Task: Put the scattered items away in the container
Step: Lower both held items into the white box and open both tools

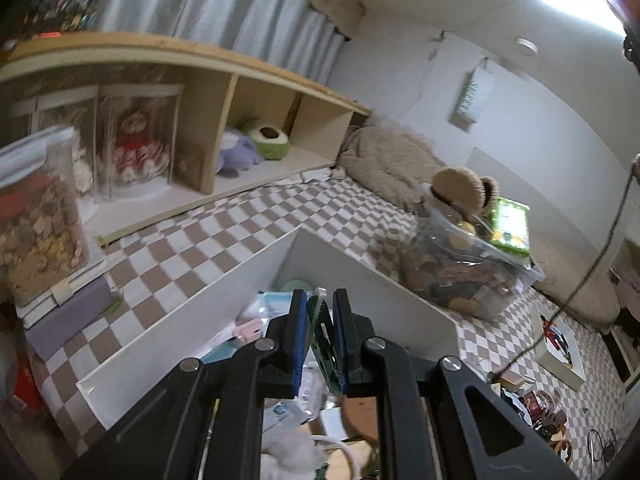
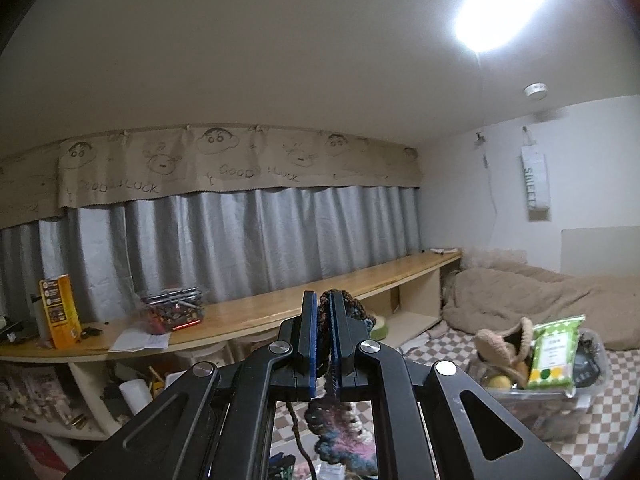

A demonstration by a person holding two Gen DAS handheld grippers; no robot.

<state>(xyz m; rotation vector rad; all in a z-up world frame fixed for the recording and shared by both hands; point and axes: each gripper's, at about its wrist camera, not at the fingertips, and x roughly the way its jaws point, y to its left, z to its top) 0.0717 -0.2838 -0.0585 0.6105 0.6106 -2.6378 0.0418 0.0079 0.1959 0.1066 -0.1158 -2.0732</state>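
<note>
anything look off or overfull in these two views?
Yes. The clear bin on the checkered bedding is overfilled: a green packet and a knitted hat stick up above its rim. The white box under the left gripper holds a jumbled heap. Nothing looks spilled or broken.

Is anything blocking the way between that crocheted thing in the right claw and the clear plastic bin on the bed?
Nothing visible does. The right gripper is shut on the crocheted piece, and only open checkered bedding lies between it and the clear bin. The bin is already heaped, with a green packet standing on top.
</note>
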